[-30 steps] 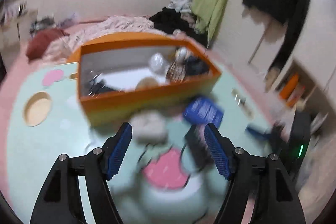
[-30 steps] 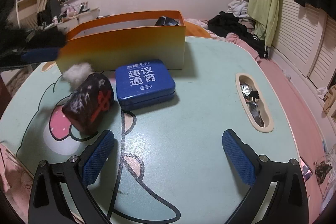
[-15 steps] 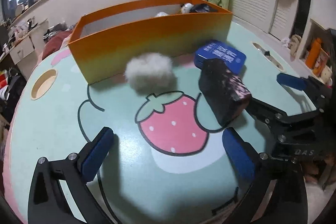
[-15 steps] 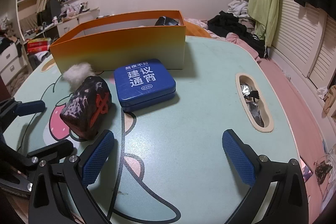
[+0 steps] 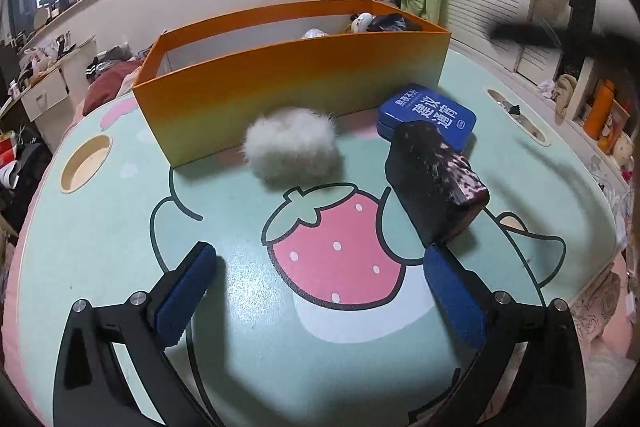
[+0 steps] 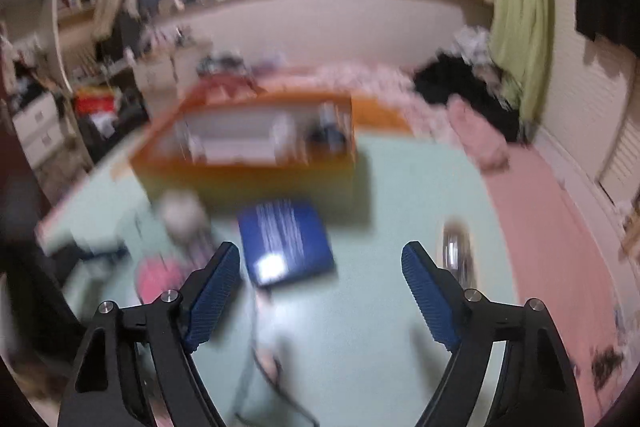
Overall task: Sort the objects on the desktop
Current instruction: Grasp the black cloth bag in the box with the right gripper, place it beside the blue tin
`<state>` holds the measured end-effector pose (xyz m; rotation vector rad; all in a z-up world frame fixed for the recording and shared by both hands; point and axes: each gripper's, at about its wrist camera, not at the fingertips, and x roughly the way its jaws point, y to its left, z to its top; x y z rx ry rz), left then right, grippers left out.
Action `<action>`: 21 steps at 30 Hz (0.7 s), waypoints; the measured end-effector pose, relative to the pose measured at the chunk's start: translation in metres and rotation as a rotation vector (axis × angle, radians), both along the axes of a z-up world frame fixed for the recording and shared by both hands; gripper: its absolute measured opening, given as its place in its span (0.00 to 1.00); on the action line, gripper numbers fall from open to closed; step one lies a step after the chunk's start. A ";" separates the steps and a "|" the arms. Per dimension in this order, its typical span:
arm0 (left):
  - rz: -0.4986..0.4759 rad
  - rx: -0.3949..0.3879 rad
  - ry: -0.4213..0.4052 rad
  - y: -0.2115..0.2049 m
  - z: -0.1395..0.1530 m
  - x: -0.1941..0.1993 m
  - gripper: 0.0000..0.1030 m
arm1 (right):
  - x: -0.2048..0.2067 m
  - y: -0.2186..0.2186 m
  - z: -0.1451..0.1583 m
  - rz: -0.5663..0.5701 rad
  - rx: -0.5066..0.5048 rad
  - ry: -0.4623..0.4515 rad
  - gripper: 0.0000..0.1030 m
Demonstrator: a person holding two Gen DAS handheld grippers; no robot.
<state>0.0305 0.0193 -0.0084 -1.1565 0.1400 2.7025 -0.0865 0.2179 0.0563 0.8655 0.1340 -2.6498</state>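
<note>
Mint counter [image 5: 120,239] carries fluffy ball [image 5: 291,145], dark pouch [image 5: 434,179] and blue tin [image 5: 430,115]; left hand-held gripper [image 5: 320,291] has spread wide, empty, for pickup; right hand-held gripper [image 6: 320,291] closing on nothing

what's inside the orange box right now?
Left wrist view: above the near wall of the orange box, at its far right end, show a small white rounded item, something dark and a pale crumpled piece. The near wall hides the box floor and anything lower.

Mint-green table [image 5: 100,247] with strawberry print; on it orange box [image 5: 288,83], white fluffy ball [image 5: 292,143] just before it, blue tin [image 5: 432,115], dark block [image 5: 432,179] touching tin
</note>
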 end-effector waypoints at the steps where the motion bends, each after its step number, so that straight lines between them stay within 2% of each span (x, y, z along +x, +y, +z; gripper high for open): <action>1: -0.001 0.001 0.000 0.000 0.000 0.000 1.00 | -0.016 -0.010 0.009 0.023 0.022 -0.021 0.55; 2: -0.001 0.001 0.000 0.000 0.000 0.000 1.00 | -0.033 -0.020 0.014 0.029 0.051 -0.042 0.41; 3: -0.002 0.001 0.001 -0.001 0.000 0.000 1.00 | -0.056 -0.033 0.017 0.027 0.097 -0.071 0.36; 5: -0.002 0.001 0.001 0.000 0.000 0.000 1.00 | -0.083 -0.050 0.015 0.025 0.168 -0.095 0.36; 6: -0.002 0.002 0.002 0.000 0.000 0.000 1.00 | -0.099 -0.062 0.010 0.013 0.235 -0.102 0.36; 10: -0.002 0.001 0.001 0.001 -0.001 0.000 1.00 | -0.131 -0.079 -0.014 -0.032 0.376 -0.172 0.35; 12: -0.002 0.001 0.002 0.002 -0.001 0.000 1.00 | -0.137 -0.080 -0.021 -0.028 0.389 -0.176 0.18; 14: -0.002 0.003 0.002 0.002 -0.001 0.000 1.00 | -0.136 -0.072 -0.012 -0.017 0.326 -0.170 0.13; 16: -0.002 0.002 0.003 0.003 -0.001 -0.001 1.00 | -0.121 -0.058 0.015 0.017 0.197 -0.111 0.10; 19: -0.012 0.003 0.006 0.005 -0.001 0.001 1.00 | -0.088 -0.038 0.057 0.025 0.066 0.008 0.07; 21: -0.041 0.008 0.006 0.009 0.000 0.003 1.00 | -0.063 -0.018 0.073 0.033 -0.010 0.051 0.07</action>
